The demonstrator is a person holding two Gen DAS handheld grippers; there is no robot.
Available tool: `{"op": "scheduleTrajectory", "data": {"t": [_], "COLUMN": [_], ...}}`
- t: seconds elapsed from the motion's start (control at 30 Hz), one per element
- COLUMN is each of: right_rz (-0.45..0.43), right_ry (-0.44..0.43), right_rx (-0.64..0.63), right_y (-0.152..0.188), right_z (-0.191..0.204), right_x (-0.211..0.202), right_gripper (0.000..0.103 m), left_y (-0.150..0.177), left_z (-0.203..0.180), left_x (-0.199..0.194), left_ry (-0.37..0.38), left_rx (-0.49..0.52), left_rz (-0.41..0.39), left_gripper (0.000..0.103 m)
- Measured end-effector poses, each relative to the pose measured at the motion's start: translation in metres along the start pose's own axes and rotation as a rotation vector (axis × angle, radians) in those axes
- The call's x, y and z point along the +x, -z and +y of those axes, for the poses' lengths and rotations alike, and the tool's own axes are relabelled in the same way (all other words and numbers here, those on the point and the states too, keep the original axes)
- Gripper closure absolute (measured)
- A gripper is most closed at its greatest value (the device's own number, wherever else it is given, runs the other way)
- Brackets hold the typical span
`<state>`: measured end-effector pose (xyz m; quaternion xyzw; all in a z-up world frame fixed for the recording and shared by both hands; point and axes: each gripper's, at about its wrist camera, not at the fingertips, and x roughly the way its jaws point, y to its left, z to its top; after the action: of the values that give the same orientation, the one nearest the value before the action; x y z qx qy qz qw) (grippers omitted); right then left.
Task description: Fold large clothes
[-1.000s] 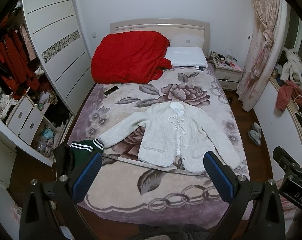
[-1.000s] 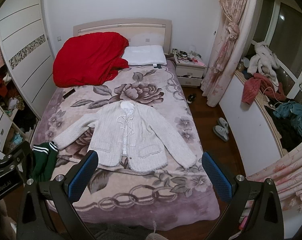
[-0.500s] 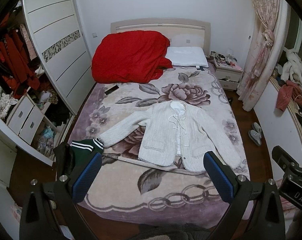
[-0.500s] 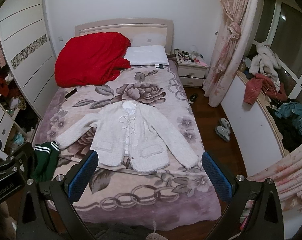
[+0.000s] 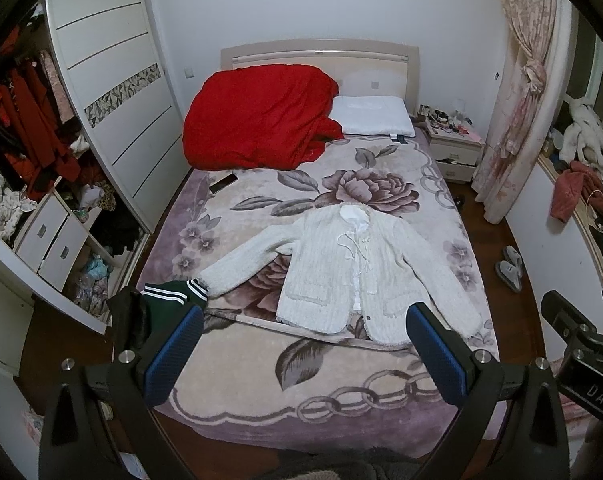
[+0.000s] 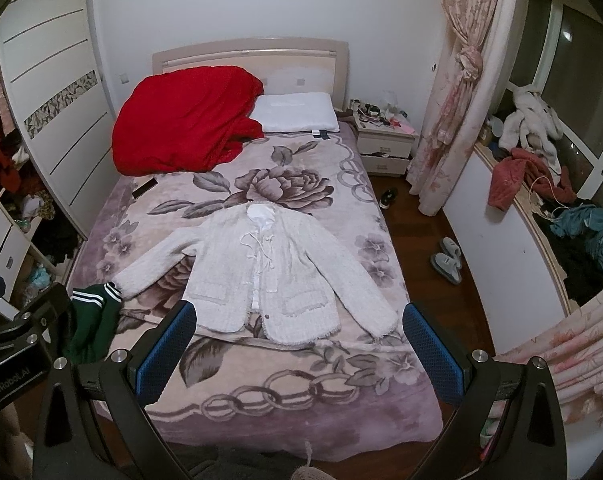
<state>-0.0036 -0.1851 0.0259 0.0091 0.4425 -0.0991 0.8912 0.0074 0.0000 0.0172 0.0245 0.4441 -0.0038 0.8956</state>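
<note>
Both grippers up over the foot of the bed (image 5: pixel 237 384), nothing in them. Left gripper (image 5: pixel 305 354): fingers (image 5: pixel 172 354) spread wide. Right gripper (image 6: pixel 299 350): fingers (image 6: pixel 431 354) wide too.

Readable text: I get "DAS" on the black body of the other gripper at lower right of the left view, and "GenRobot.AI" on the one at lower left of the right view. Nothing else legible.

White cardigan (image 5: pixel 355 276) lies flat, front up, centre of frame on the floral blanket, sleeves spread out to both sides, collar toward the headboard. Green garment with white stripes (image 5: pixel 169 304) just beside the end of the picture-left sleeve, at the bed edge.

Containers: open wardrobe (image 5: pixel 33 148) at left of frame, red clothes hanging, loose clothes piled below. Nightstand (image 6: pixel 385 146) upper right of the bed, top cluttered with small items, too small to tell. Red duvet (image 5: pixel 257 116) bunched by the white pillow (image 5: pixel 371 114). Dark phone (image 5: pixel 223 183) lies below the duvet.
</note>
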Motion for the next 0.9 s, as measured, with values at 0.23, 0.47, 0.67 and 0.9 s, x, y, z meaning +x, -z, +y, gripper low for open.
{"op": "scheduleTrajectory", "data": {"t": [0.23, 0.47, 0.67, 0.9], "right_rz": [0.001, 0.011, 0.053, 0.154], "right_ry": [-0.005, -0.018, -0.078, -0.053], "right_rx": [-0.005, 0.001, 0.052, 0.195], "right_y": [0.003, -0.001, -0.006, 0.006], "right_z": [0.021, 0.035, 0.027, -0.031], "right_x": [0.0, 0.001, 0.034, 0.16], "right_gripper": [0.0, 0.0, 0.0, 0.0], "left_y": [-0.004, -0.009, -0.005, 0.017], "left_z": [0.0, 0.015, 0.006, -0.005], "left_x": [-0.003, -0.007, 0.054, 0.195], "left_ry": [-0.001, -0.013, -0.04, -0.254], "left_rx": [-0.001, -0.012, -0.038, 0.045], "left_rz": [-0.002, 0.002, 0.032, 0.074], "left_gripper": [0.0, 0.0, 0.0, 0.0]}}
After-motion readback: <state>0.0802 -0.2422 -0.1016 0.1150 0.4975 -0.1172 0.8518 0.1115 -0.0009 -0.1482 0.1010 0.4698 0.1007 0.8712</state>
